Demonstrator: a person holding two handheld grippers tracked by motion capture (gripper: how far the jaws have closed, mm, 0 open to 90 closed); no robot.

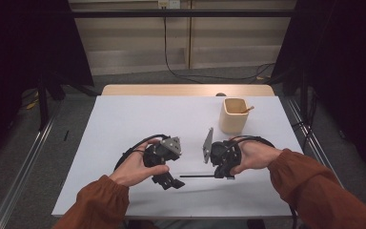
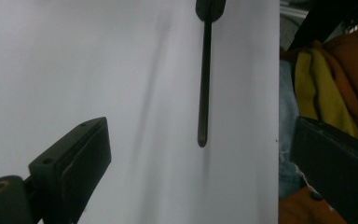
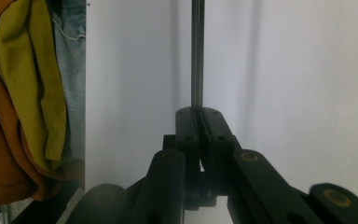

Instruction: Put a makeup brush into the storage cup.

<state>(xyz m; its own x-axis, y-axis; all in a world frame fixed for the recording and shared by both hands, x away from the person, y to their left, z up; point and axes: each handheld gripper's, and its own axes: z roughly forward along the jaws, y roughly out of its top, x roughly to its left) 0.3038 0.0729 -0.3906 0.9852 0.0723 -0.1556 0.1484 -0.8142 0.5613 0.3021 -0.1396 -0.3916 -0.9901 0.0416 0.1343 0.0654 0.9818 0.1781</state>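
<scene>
Left gripper (image 1: 167, 181): fingers (image 2: 81, 154) spread wide, holding nothing, low over the surface (image 1: 124, 119).
Rod (image 1: 198, 176): thin, dark, level just above the surface, between both grippers.
Right gripper (image 1: 221, 174): fingers (image 3: 186, 128) pinched on one rod end.
Risk: long overhang, narrow pinch; likely to swivel or slip free.
Cup (image 1: 233, 115): well apart.
Writing: none readable.

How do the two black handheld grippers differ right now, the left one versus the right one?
The left gripper has its jaws spread wide with nothing between them; the right gripper has its jaws pressed shut on the thin dark rod. In the high view, the left gripper's grey plate lies tilted on top, while the right gripper's plate stands on edge. Both are black, each held in one hand over the white table, jaws pointing toward each other.
</scene>
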